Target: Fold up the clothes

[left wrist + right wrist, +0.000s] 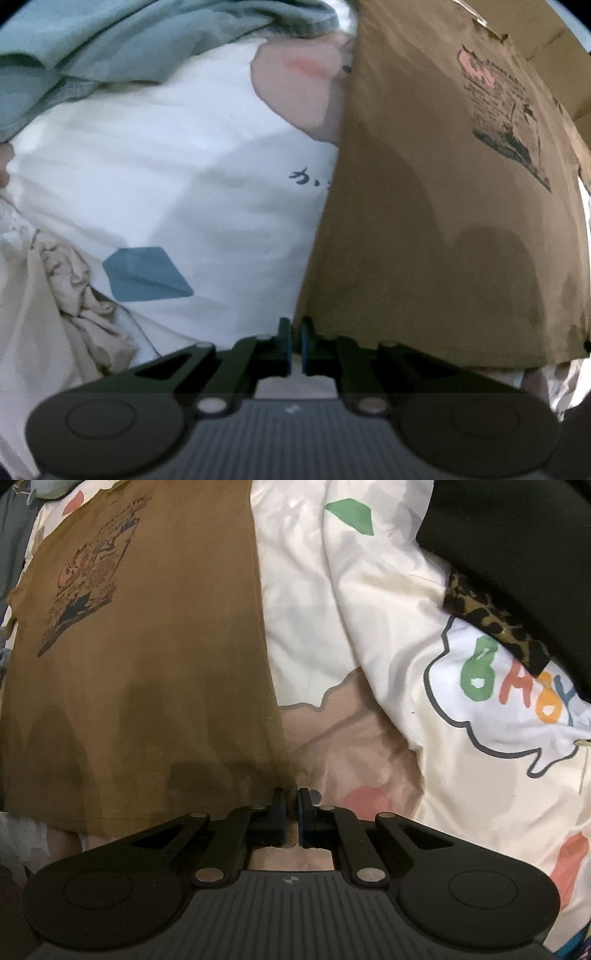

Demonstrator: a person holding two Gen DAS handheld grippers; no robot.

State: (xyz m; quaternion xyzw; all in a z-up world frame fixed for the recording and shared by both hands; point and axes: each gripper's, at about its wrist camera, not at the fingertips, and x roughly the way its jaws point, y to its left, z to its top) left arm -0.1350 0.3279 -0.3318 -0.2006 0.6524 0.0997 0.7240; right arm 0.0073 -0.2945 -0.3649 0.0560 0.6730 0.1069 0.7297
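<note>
Gripping the two bottom corners of the mustard-brown cotton T-shirt with a dark printed graphic [140, 657] looks like the step in hand: the shirt lies flat and spread on the cream bedcover printed with coloured shapes and letters [332, 609], hem toward both cameras.

The left gripper [296, 345] points down with its jaws drawn almost together at the shirt's hem corner [306, 317]. The brown edge meets the blue pads there, though whether cloth is actually pinched between them I cannot tell for sure.

The right gripper [291, 818] has its jaws nearly shut at the opposite hem corner, where a thin strip of brown fabric appears between the pads, so it seems to have a hold.

Next, I judge, both corners must rise together and travel toward the collar, keeping the hem taut and level so the fold lands straight.

A teal crumpled garment [110, 44] lies beyond the shirt.
</note>
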